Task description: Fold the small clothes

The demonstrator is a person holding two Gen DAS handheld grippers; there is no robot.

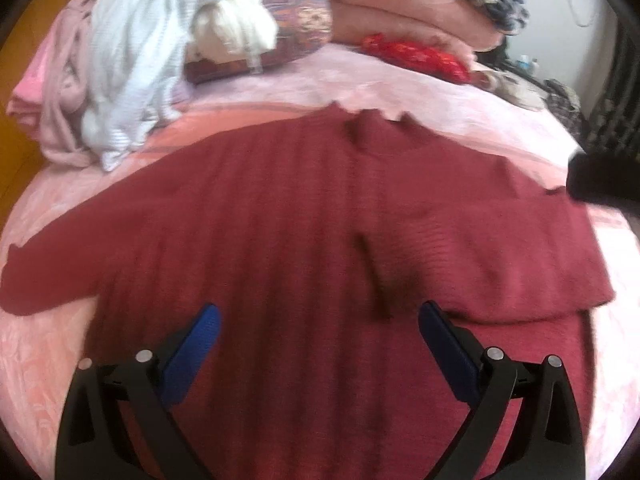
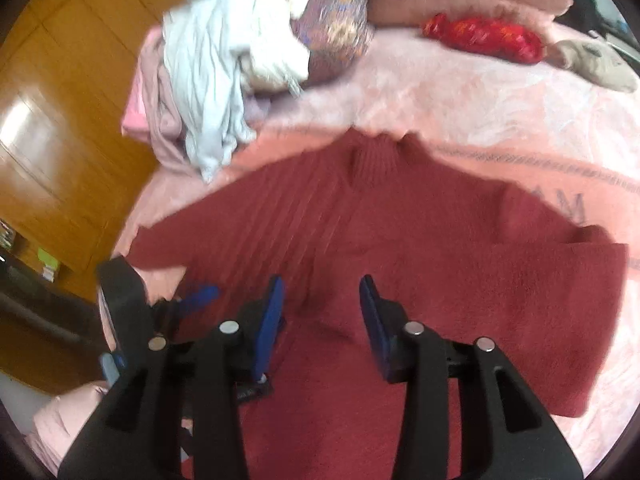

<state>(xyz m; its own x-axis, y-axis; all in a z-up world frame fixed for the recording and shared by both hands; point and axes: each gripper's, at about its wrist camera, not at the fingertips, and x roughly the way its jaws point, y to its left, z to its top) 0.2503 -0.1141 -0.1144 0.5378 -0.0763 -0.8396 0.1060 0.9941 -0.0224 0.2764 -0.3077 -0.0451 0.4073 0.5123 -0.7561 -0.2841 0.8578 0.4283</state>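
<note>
- Far left, right wrist view: wooden floor (image 2: 72, 92) beside the bed; frames motion-blurred.
- Left on the bed: heap of pale clothes (image 1: 132, 68), white knit over pink pieces, near the sweater's left sleeve, not clearly touching it.
- Behind heap: patterned cushion (image 1: 304, 20), partly under the white items.
- Pink blanket (image 1: 420, 92) covers the bed under everything.
- Centre: dark red sweater (image 1: 260, 208) lies flat on the blanket, collar away from the cameras, left sleeve stretched out sideways. Right sleeve folded in across the body, a doubled layer on that side.
- Left gripper (image 1: 320, 320) low over the sweater's lower body, jaws spread wide, nothing between the blue pads (image 1: 200, 344). Contact with cloth: cannot tell.
- Right gripper (image 2: 322, 300) over the sweater's lower middle, jaws apart at a moderate gap, empty. The left gripper shows at its left edge.
- Behind, right of centre: folded pink blankets (image 1: 400, 4) stacked, a bright red cloth bundle (image 1: 416, 56) in front.
- Far right: grey item (image 2: 600, 64) on the blanket, well apart from the sweater.
</note>
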